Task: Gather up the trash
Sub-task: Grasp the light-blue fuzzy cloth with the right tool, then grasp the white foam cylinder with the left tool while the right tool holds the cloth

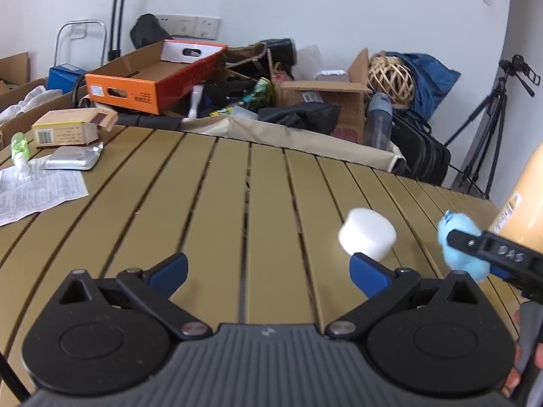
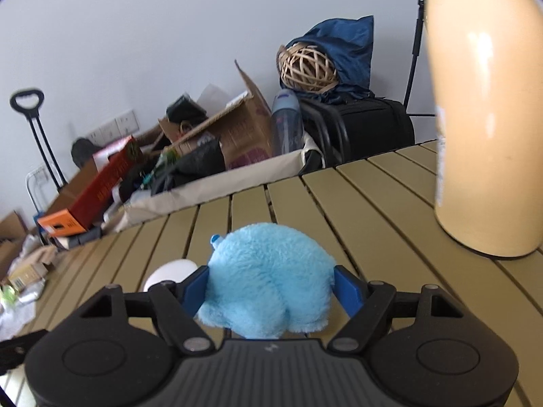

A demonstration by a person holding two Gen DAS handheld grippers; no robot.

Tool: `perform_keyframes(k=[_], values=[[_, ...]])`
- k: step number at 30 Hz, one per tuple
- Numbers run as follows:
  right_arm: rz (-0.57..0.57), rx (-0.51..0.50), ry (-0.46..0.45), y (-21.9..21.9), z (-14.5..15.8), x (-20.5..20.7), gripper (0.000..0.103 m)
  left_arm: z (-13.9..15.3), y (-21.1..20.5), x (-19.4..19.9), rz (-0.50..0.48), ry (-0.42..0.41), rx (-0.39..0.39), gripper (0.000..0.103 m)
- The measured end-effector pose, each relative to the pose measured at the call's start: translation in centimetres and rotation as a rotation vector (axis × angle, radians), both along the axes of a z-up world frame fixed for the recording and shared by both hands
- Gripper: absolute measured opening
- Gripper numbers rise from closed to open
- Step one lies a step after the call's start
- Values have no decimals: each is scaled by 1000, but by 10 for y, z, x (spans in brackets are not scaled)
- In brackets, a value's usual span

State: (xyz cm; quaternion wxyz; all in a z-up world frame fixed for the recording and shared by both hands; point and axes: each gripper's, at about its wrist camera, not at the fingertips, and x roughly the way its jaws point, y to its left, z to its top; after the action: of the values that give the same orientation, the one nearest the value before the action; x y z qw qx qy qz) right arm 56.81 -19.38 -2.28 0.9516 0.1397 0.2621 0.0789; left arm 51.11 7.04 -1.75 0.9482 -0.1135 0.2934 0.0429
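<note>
The right gripper [image 2: 269, 288] is clamped on a fluffy blue ball [image 2: 268, 281], its blue fingers [image 2: 195, 288] pressing both sides at a middling spread. The left gripper [image 1: 268, 271] hangs wide open above the slatted table [image 1: 217, 203], holding nothing; its right finger [image 1: 368, 273] sits just beside a white cap [image 1: 368, 234].

The ball is a rounded tuft of light blue plush with a small blue-and-white tip [image 2: 215, 239] poking from its upper left. It has no clear long axis. It sits over the table's right part, near a tall cream bottle [image 2: 488, 118].
</note>
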Motion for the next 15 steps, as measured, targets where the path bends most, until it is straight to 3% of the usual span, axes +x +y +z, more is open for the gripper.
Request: perform_keyframes(k=[6, 15], values=[[-72, 128, -4, -47, -6, -17, 76, 8, -41, 14, -67, 34, 0, 103], [-146, 288, -52, -101, -15, -34, 76, 11, -109, 50, -83, 37, 159, 103]])
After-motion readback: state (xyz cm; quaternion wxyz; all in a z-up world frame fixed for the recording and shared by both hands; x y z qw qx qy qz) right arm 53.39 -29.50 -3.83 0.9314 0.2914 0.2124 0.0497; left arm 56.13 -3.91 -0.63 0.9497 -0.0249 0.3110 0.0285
